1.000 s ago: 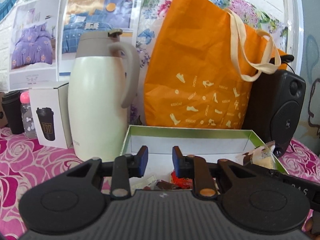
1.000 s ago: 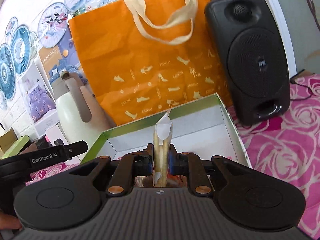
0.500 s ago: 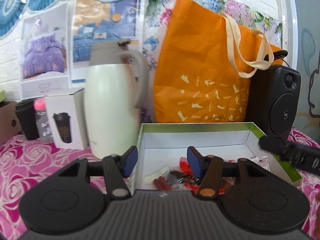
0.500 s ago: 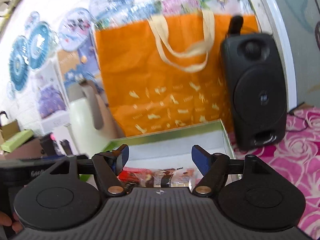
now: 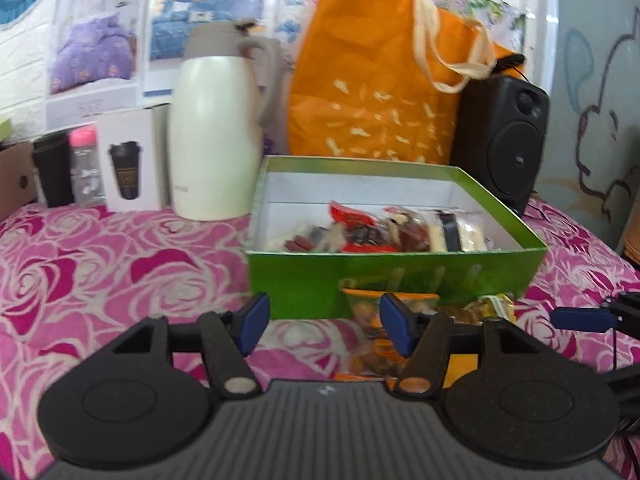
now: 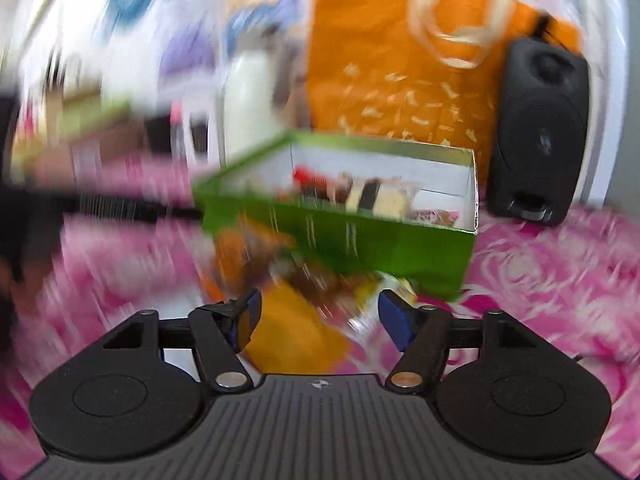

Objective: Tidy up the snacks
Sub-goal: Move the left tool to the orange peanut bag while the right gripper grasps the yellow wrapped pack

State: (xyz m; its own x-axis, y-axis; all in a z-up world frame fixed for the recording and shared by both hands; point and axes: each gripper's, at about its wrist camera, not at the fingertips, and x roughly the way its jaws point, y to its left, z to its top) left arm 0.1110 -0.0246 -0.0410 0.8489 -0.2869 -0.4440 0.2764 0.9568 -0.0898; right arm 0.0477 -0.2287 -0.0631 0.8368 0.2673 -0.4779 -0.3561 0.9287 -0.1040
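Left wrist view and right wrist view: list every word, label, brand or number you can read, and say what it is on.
None can be read in either view.
White carton with a black cup picture: gold print on the cup, blurred.
Cream thermos jug: small mark low on its side, too small.
Orange paper bag: pale shoe motifs, any words blurred.
Black speaker: centre badge, unreadable.
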